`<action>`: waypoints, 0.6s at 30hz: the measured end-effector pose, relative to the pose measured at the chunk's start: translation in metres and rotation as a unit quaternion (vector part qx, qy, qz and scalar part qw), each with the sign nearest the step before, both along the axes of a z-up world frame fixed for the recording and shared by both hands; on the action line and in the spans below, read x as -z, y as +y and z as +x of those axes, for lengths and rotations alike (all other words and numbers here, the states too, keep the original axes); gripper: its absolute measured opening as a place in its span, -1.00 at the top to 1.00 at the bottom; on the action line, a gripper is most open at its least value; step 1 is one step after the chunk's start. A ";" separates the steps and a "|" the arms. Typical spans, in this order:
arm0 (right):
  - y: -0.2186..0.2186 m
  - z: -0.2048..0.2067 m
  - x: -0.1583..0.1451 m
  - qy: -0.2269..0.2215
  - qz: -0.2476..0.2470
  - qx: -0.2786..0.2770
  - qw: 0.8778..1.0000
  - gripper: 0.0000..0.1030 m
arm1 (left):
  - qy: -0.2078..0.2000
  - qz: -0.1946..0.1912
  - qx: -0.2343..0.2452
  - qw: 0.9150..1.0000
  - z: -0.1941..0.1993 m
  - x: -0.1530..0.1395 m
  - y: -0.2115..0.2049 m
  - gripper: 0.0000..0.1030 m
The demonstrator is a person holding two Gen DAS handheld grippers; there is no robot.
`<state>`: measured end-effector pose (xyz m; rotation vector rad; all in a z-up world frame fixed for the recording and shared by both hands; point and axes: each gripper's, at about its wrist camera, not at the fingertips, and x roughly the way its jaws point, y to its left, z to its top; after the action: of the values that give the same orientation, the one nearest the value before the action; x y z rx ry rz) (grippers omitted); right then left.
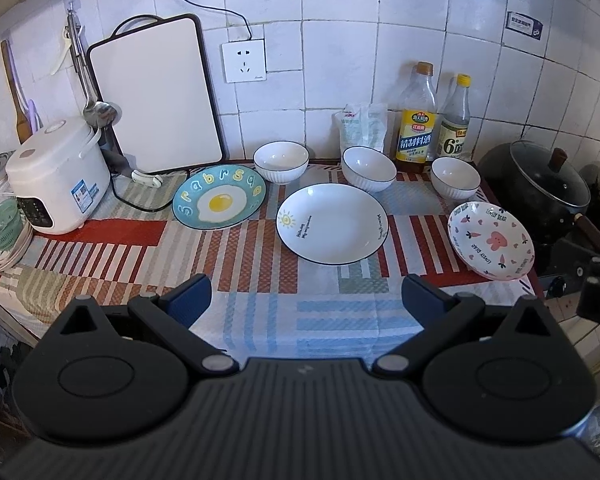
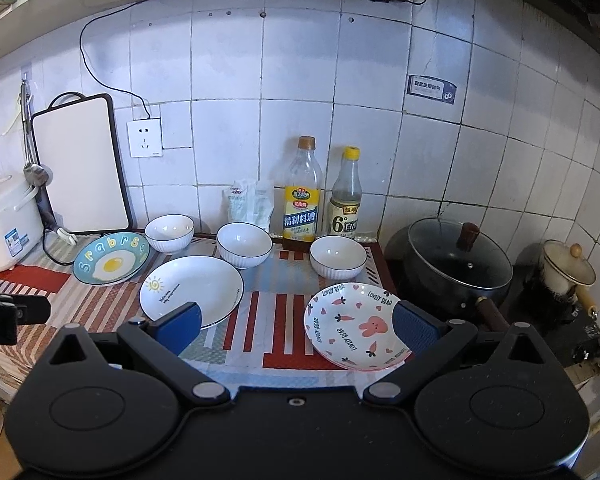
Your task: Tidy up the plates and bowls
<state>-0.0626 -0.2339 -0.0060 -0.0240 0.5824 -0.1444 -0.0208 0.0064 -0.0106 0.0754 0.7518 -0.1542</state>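
Both your claws are spread wide and holding nothing right now: the left gripper (image 1: 306, 300) hangs over the bare cloth at the bottom centre of its view, and the right gripper (image 2: 298, 324) sits low in its own frame with the pink bunny plate (image 2: 356, 326) just past its right-hand pad, not touching as far as I can tell. So I'd read this as the very start, nothing stacked yet. From the right claw outward: the bunny plate is the closest thing, then the big white plate (image 2: 192, 292) at centre-left, then the egg plate (image 2: 110, 258) further left. Behind them, three white bowls line up across the middle of the frame: left bowl (image 2: 169, 234), middle bowl (image 2: 244, 245) and right bowl (image 2: 338, 257), with two bottles (image 2: 303, 200) standing right behind them against the tiles. If I were you I'd take the bunny plate first, gripping it by the near rim with one pad over and one under, since shallow glazed plates probably slip if you pinch them shallow. Keep it level and set it on the white plate. For the bowls, come in from the front edge so you don't knock the bottles, and watch the lidded pot (image 2: 458, 264) at right.
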 end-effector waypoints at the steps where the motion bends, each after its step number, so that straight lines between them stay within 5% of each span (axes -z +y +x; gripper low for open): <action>1: 0.000 0.000 0.000 0.000 0.000 -0.001 1.000 -1.00 | 0.001 0.000 0.000 1.000 0.000 0.001 0.001 -1.00; 18: 0.008 0.024 -0.003 -0.012 0.004 -0.016 1.000 -1.00 | 0.007 0.002 0.006 1.000 0.032 -0.008 0.012 -0.97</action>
<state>-0.0383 -0.2256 -0.0027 -0.0245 0.5574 -0.1114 0.0117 0.0187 -0.0029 0.0817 0.7654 -0.1645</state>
